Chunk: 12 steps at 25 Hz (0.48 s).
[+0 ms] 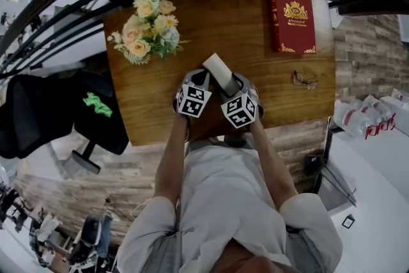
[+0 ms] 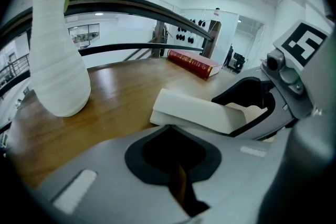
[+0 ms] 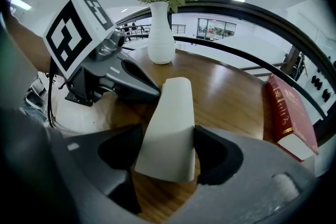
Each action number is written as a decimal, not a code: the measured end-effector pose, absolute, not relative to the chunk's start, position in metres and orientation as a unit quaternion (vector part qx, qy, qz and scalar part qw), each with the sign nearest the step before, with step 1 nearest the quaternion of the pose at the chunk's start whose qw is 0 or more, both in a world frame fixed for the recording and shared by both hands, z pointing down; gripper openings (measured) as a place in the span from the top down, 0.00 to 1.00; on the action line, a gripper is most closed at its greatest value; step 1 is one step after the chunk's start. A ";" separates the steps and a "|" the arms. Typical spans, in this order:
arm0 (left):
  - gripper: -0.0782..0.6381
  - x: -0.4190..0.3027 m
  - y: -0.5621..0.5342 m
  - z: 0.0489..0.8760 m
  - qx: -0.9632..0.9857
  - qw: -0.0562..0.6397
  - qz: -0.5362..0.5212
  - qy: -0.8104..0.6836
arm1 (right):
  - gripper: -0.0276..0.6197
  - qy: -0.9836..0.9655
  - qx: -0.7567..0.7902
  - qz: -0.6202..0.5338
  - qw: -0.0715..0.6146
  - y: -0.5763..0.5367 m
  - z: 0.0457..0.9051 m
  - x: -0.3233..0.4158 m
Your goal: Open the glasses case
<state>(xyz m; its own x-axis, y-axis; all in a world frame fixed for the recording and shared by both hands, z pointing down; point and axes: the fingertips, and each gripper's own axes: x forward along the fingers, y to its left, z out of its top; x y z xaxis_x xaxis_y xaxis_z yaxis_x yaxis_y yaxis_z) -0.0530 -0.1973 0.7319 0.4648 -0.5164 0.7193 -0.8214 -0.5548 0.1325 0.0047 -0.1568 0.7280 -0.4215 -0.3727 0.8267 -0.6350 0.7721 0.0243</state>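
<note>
Table [image 1: 268, 93]: glasses case [image 1: 219, 69] near front edge, long axis running away from the person, far end angled left. Right gripper [image 3: 167, 152] clamped across its near end. Left gripper [image 2: 176, 160] pinched together, empty, tip just beside the case's left flank.

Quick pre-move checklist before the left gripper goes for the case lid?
1. Right gripper clamped on the glasses case: ok.
2. Left gripper free: ok, nothing between its jaws.
3. Left jaws apart enough to take the lid: not ok, they are together.
4. Lid seam facing the left gripper: ok, it shows in the left gripper view.
5. Vase, book and glasses apart from the case: ok.
</note>
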 end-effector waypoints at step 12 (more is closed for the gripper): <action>0.86 -0.054 -0.197 0.733 0.821 0.237 0.322 -0.407 | 0.56 -0.838 0.315 0.156 0.417 -0.160 0.708 0.011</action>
